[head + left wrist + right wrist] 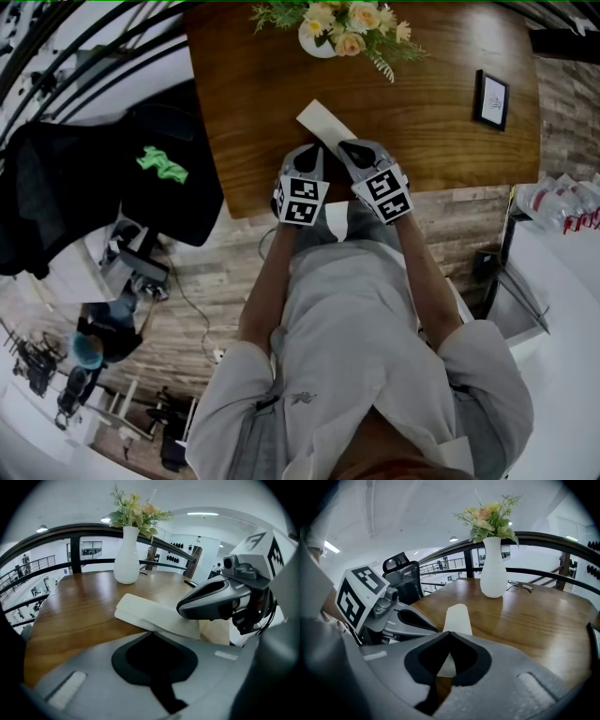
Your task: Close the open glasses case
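The white glasses case [322, 125] lies flat on the wooden table [431, 141] near its front edge, one end towards me. In the left gripper view the case [150, 616] shows a seam along its long side, lid resting low on the base. My left gripper [314, 150] is shut, its tips just short of the case's near end. My right gripper [349, 146] is shut too, close beside the left, tips at the same end. In the right gripper view the case [457, 618] stretches away just past the closed tips [449, 633]. Neither holds anything.
A white vase of flowers [330, 30] stands at the table's far edge, behind the case. A small framed picture [491, 98] sits at the right. Spectacles [520, 586] lie beside the vase. A black chair [164, 173] stands left of the table.
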### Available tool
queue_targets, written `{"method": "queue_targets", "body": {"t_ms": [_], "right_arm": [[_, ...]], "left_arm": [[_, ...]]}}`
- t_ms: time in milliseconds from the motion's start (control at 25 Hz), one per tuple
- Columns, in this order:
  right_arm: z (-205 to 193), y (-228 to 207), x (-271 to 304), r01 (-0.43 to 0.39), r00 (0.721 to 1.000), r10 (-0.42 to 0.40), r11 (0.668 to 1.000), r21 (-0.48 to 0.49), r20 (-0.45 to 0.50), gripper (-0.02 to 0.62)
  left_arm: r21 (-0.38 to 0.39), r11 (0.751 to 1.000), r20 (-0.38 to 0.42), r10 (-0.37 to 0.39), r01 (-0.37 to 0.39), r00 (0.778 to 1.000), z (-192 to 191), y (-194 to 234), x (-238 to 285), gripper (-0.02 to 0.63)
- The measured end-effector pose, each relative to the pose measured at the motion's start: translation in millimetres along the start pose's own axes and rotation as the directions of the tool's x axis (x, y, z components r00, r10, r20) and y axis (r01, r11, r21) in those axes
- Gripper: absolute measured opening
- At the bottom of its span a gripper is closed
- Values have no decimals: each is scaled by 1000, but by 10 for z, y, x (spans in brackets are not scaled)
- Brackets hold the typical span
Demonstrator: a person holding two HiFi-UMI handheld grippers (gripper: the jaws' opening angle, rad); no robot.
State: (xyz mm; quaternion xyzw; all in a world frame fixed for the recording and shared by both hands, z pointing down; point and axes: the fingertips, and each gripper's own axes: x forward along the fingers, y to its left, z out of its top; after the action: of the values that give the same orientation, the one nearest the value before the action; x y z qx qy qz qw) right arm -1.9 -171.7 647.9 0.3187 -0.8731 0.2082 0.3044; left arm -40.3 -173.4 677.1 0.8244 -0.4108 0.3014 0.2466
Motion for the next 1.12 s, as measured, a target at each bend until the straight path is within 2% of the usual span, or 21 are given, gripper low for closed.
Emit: {"method": "queue_targets", "body": {"t_ms": [200, 440, 840, 1120], "right_arm": [[111, -63, -123, 36, 998, -36, 999, -3, 43, 3], [408, -95, -315, 78, 990, -75, 997, -17, 121, 3], [971, -93, -820, 165, 950, -156, 986, -12, 271, 2], [1161, -36, -1058, 201, 926, -187, 979, -11, 327, 2]], "left_arm": [[-15, 1000, 49, 6, -5, 999, 124, 93, -116, 20], [4, 1000, 150, 15, -15, 989, 484, 170, -361, 20], [66, 998, 304, 1, -22, 953, 1070, 155, -834, 19], [89, 995, 382, -2, -35, 924, 1318, 114, -1125, 20]]}}
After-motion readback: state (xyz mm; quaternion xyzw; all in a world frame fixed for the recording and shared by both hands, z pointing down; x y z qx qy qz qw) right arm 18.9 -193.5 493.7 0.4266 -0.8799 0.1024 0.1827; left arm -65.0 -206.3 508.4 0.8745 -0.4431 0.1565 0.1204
